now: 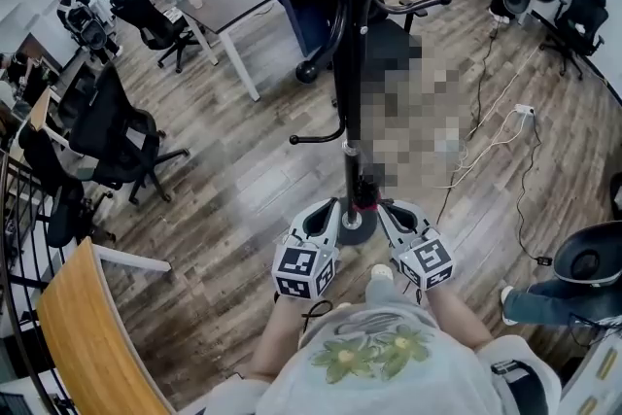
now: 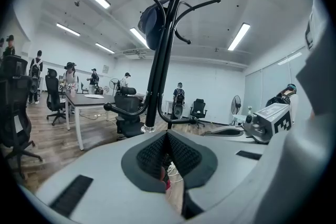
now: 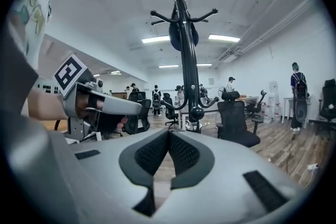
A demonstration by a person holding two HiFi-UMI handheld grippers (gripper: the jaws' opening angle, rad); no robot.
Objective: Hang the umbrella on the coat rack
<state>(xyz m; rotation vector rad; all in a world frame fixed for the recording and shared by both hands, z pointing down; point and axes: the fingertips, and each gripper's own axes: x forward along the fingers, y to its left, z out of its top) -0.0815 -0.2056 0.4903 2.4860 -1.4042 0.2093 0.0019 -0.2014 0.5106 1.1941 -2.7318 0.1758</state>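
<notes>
Jaws on left gripper (image 1: 335, 205) and right gripper (image 1: 382, 206) both clenched, empty. Dark blue folded umbrella (image 2: 151, 22) looks already hung high on the black metal coat rack (image 1: 350, 112), so back away slowly, don't bump it.

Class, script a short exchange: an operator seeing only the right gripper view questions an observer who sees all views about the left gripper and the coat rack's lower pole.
Operator: My right gripper looks shut, empty. And the left gripper?
Observer: Its own view shows it shut too, pads meeting at the tip.
Operator: What is low on the coat rack pole? My gripper hides it.
Observer: The head view shows something red there, between your two tips; what it is, I cannot tell.
</notes>
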